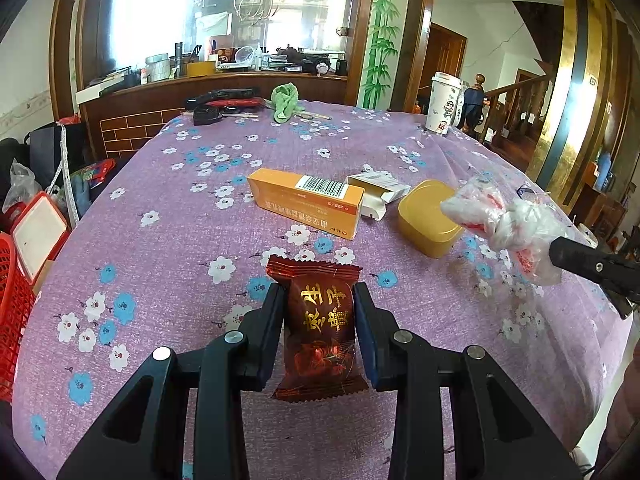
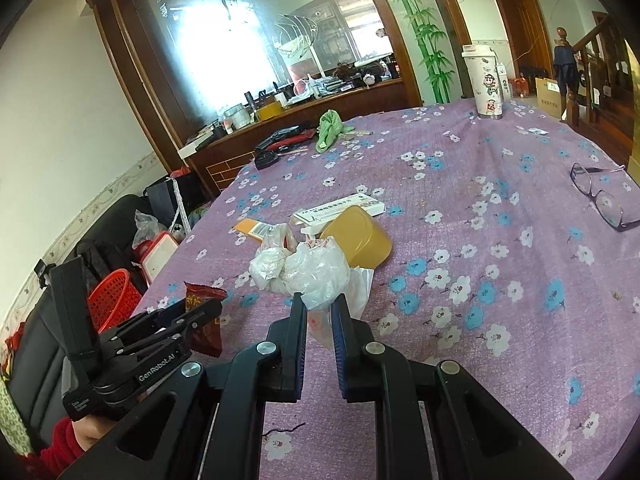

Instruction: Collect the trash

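Left gripper (image 1: pixel 319 300) clamps a red wrapper (image 1: pixel 320 332) above the tablecloth (image 1: pixel 168 216). Right gripper (image 2: pixel 320 312) pinches a plastic bag (image 2: pixel 308 268), at 3 o'clock from the left. Orange box (image 1: pixel 306 202) and yellow tub (image 1: pixel 428 216) lie at 12 o'clock.

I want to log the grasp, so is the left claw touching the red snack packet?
Touching. The left wrist view shows the left claw with both fingers pressed against the sides of the red snack packet, which hangs between them above the tablecloth.
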Action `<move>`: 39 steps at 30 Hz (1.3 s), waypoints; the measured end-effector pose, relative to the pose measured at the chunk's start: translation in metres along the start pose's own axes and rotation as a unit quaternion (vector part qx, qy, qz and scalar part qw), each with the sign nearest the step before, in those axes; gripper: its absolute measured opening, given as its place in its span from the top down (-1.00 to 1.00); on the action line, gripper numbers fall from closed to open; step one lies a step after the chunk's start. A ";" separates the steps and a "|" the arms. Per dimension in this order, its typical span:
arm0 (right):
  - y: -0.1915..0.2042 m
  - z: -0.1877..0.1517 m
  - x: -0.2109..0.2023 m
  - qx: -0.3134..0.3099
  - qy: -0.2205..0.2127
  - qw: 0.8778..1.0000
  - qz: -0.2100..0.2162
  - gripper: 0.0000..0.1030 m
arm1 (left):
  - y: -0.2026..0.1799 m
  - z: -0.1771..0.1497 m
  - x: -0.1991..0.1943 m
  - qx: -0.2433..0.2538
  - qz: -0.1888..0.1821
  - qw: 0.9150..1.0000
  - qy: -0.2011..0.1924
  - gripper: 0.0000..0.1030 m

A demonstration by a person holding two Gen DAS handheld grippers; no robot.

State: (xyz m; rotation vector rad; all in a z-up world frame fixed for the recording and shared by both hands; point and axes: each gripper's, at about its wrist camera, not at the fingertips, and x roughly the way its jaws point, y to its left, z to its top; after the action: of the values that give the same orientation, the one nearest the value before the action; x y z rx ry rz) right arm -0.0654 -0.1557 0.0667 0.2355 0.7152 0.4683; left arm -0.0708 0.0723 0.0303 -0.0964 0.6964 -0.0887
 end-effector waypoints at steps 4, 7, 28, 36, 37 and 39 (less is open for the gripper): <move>0.000 0.000 0.004 0.003 0.003 1.000 -0.004 0.75 | 0.002 0.000 -0.002 -0.002 -0.002 1.000 -0.002 0.36; 0.002 0.000 0.007 0.001 0.006 1.000 -0.008 0.75 | 0.003 0.000 -0.003 0.000 0.000 1.000 -0.004 0.36; 0.013 -0.001 0.014 -0.009 0.017 1.000 -0.008 0.75 | 0.010 0.002 -0.028 0.001 0.006 1.000 -0.026 0.36; 0.018 -0.002 0.015 -0.013 0.018 1.000 -0.010 0.75 | 0.014 0.002 -0.035 -0.002 0.008 1.000 -0.030 0.36; 0.018 -0.002 0.014 -0.013 0.019 1.000 -0.011 0.75 | 0.014 0.002 -0.036 -0.003 0.008 0.999 -0.031 0.36; 0.020 -0.003 0.015 -0.015 0.021 1.000 -0.013 0.75 | 0.014 0.002 -0.038 -0.004 0.008 0.999 -0.033 0.36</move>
State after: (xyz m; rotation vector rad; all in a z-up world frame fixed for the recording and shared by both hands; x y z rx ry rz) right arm -0.0643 -0.1311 0.0635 0.1877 0.7506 0.4599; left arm -0.0975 0.0909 0.0540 -0.1019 0.6312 -0.0674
